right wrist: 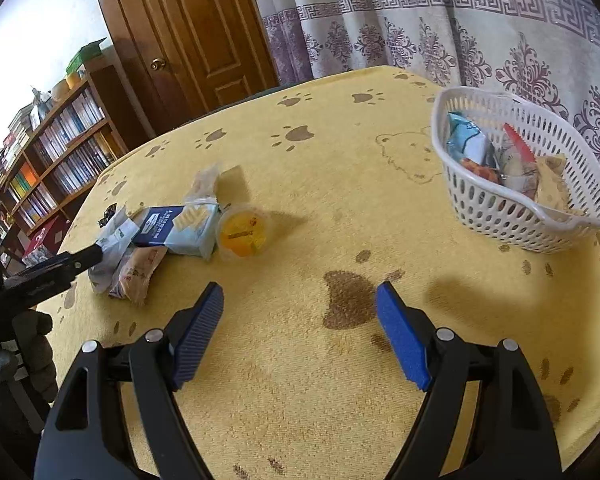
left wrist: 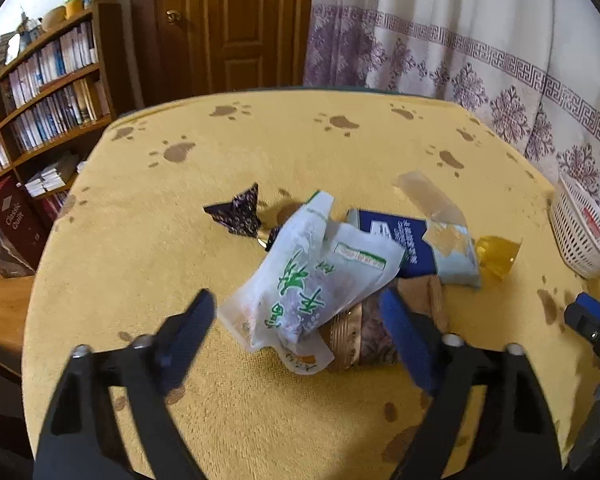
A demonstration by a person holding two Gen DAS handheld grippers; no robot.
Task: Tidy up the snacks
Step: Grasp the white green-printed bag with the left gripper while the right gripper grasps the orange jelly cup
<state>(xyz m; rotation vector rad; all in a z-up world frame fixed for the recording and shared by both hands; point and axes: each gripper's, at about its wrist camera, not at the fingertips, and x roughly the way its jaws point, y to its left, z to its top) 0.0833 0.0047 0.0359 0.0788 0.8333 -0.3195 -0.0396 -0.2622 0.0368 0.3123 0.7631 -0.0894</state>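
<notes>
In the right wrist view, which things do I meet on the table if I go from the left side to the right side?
Left gripper → white packet with green print → dark blue box → orange jelly cup → white basket holding snacks.

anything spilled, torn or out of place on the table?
No spill or damage visible. The loose snacks sit in a jumbled overlapping pile: the white green-lettered packet lies tilted across a brown wrapped snack, beside the orange jelly cup. The white basket stands upright.
</notes>
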